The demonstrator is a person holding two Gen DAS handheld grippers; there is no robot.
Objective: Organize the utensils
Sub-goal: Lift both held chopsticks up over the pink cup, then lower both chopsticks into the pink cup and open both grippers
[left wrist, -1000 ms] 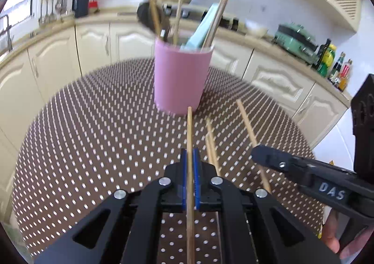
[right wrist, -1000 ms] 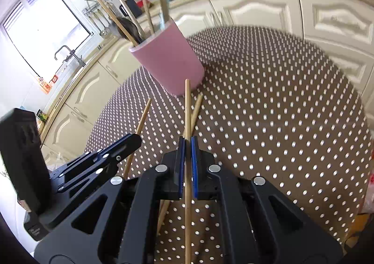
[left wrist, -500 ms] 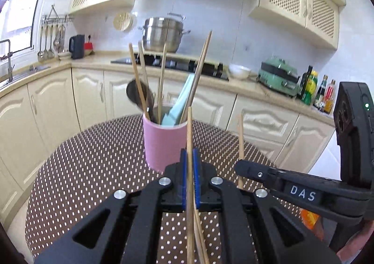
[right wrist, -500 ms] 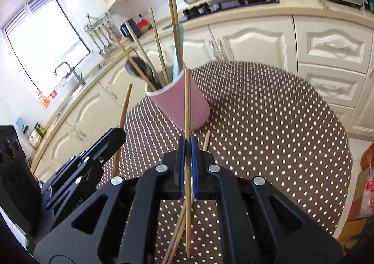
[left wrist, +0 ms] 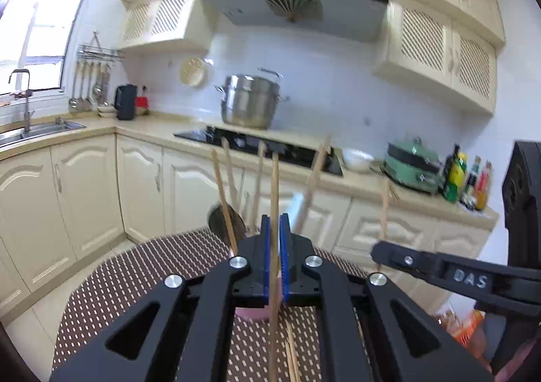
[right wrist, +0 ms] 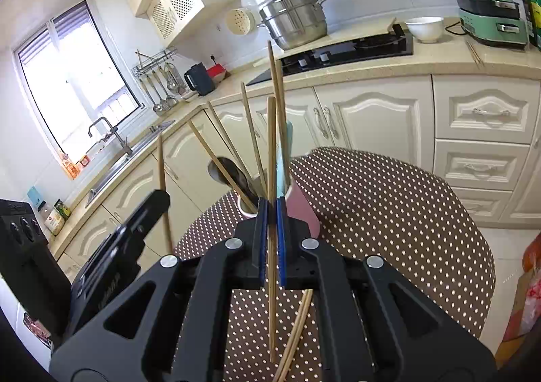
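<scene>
My left gripper is shut on a wooden chopstick and holds it upright above the table. My right gripper is shut on another wooden chopstick, also upright. The pink cup with several chopsticks, a dark ladle and a pale blue utensil stands just beyond both grippers; in the left wrist view only its base shows under the fingers. Two loose chopsticks lie on the dotted table below. The right gripper shows at the right of the left wrist view, the left gripper at the left of the right wrist view.
The round table has a brown white-dotted cloth. Cream kitchen cabinets and a counter with a steel pot, hob, bowl and green cooker run behind it. An orange bag lies on the floor at the right.
Both grippers have lifted and tilted up with their chopsticks, from lying on the table to upright. The cup now sits lower in both views, partly hidden behind the fingers.
</scene>
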